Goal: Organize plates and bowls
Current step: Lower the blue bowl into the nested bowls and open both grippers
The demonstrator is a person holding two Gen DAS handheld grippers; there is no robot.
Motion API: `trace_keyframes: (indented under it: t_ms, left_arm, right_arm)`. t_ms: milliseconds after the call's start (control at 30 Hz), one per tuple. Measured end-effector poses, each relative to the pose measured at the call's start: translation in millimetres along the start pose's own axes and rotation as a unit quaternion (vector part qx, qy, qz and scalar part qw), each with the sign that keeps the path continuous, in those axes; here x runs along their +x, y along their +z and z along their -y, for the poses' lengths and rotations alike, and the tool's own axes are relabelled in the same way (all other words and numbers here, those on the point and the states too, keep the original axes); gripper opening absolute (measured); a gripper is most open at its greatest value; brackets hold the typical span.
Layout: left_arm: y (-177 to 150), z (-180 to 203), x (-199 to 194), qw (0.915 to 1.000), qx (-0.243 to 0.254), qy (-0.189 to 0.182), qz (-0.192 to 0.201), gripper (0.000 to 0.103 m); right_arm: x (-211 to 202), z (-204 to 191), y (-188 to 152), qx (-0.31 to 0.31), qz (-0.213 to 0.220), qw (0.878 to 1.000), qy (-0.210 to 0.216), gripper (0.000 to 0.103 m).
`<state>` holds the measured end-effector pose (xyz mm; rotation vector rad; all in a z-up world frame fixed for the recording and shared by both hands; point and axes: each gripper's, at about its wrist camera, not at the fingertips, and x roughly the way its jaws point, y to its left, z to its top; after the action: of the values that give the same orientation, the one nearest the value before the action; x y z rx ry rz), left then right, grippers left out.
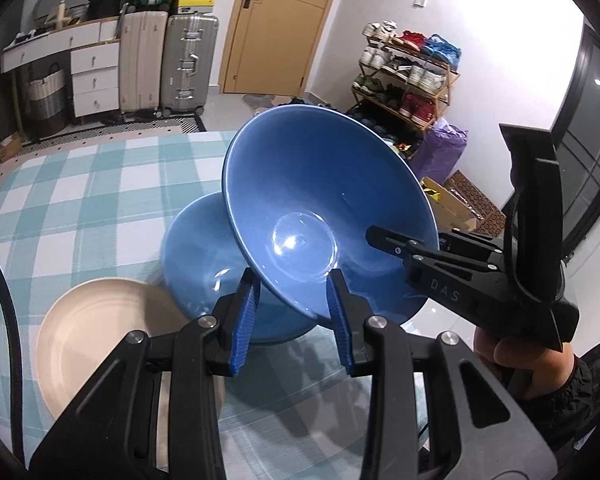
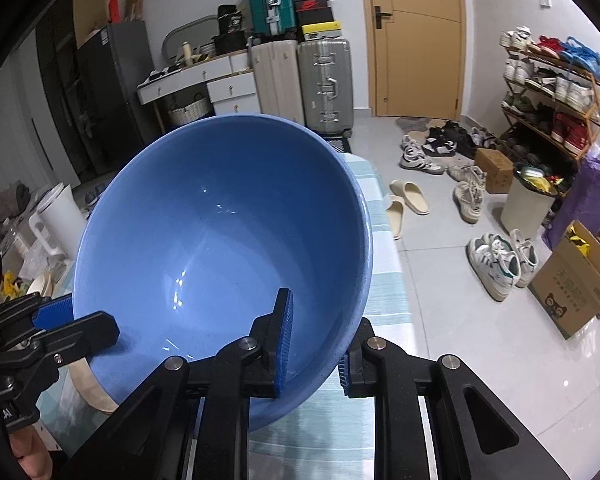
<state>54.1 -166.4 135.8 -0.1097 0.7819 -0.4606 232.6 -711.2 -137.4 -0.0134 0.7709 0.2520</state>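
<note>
My right gripper (image 2: 314, 344) is shut on the rim of a large blue bowl (image 2: 220, 248), one finger inside and one outside, and holds it tilted in the air. In the left wrist view the same bowl (image 1: 324, 204) hangs tilted over a second blue bowl (image 1: 196, 240) that stands on the checked tablecloth (image 1: 80, 192). A beige plate (image 1: 104, 332) lies to the left of that bowl. My left gripper (image 1: 294, 292) is open, its blue pads either side of the lifted bowl's lower edge. The right gripper (image 1: 384, 236) reaches in from the right.
The table's right edge (image 2: 384, 240) drops to a tiled floor with several shoes (image 2: 496, 260), cardboard boxes (image 2: 576, 292) and a shoe rack (image 2: 548, 92). Suitcases (image 1: 188, 64), white drawers (image 1: 94, 76) and a door (image 1: 276, 24) stand at the back.
</note>
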Motion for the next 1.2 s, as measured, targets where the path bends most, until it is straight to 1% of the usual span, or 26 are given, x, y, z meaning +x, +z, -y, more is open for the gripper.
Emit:
trace_keyframes:
  t_ms: [67,233,367,600,700,767,867,1000,1200]
  left_arm:
    - [-4,-8,-4,1.0,-0.004,0.005,-0.001,0.03]
    - [-8,-21,2,0.9998,-0.009,0.014,-0.007,0.03]
    - [-10,-30,11,0.9995,-0.012,0.024,-0.016,0.03]
    - [-10,-43,24,0.9989,-0.007,0.039,-0.023,0.03]
    - [-10,-45,26,0.9987,-0.004,0.044,-0.024,0.03]
    - [-9,-47,29,0.9986,-0.007,0.045,-0.028,0.03]
    - [-8,-47,36,0.998,-0.008,0.054,-0.034,0.03]
    - [-7,-51,49,0.9969,-0.009,0.064,-0.044,0.03]
    - [-9,-56,59,0.9964,-0.013,0.068,-0.05,0.03]
  right_arm:
    - [5,-9,-1,-0.006,-0.005,1.0,0.003,0.02]
    - [19,-25,-3,-0.016,-0.017,1.0,0.01,0.021]
    - [30,-37,-3,-0.025,-0.027,0.999,0.013,0.022]
    - [45,-46,-4,-0.031,-0.038,0.999,0.02,0.022]
    - [49,-52,-4,-0.037,-0.041,0.998,0.015,0.023]
    - [49,-56,-2,-0.044,-0.042,0.998,0.013,0.026]
    - [50,-63,-4,-0.058,-0.04,0.997,-0.003,0.029]
    - [52,-64,-6,-0.067,-0.036,0.997,-0.01,0.031]
    - [57,-66,-8,-0.066,-0.035,0.997,-0.007,0.034]
